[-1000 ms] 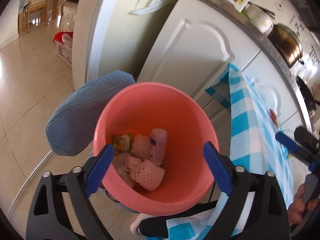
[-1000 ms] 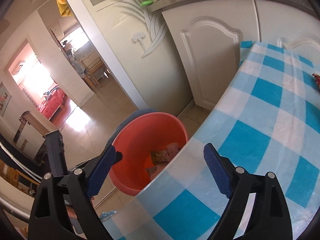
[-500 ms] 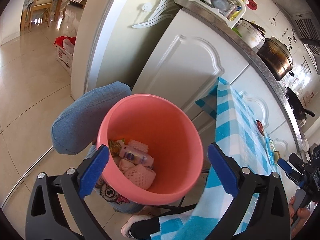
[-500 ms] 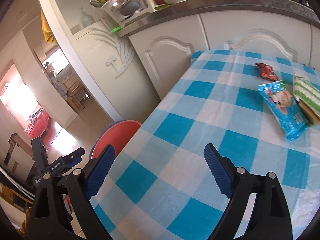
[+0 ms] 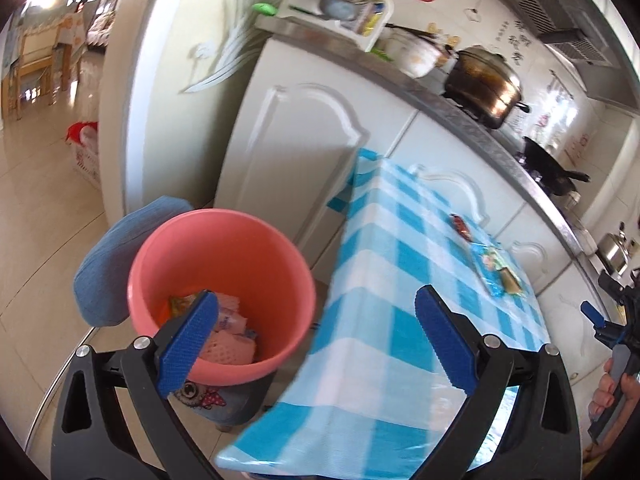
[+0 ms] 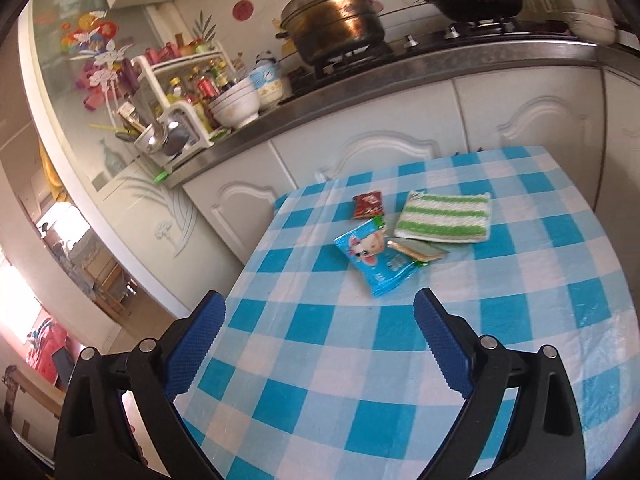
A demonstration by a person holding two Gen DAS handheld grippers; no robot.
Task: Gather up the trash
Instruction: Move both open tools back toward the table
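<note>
Left wrist view: left tool (image 5: 316, 336) wide open, empty; pink bin (image 5: 224, 276) with trash below-left of the checked counter (image 5: 400, 280).

Right wrist view: right tool (image 6: 320, 336) empty, jaws just opened wider; blue snack packet (image 6: 374, 258) dead ahead, long axis running away to the left, red wrapper (image 6: 368, 205) beyond. Right hand nearer.

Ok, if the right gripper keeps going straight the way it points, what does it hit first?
Probably the checked tablecloth, bare there, short of the blue snack packet. The right gripper is open and empty; depth is uncertain.
</note>
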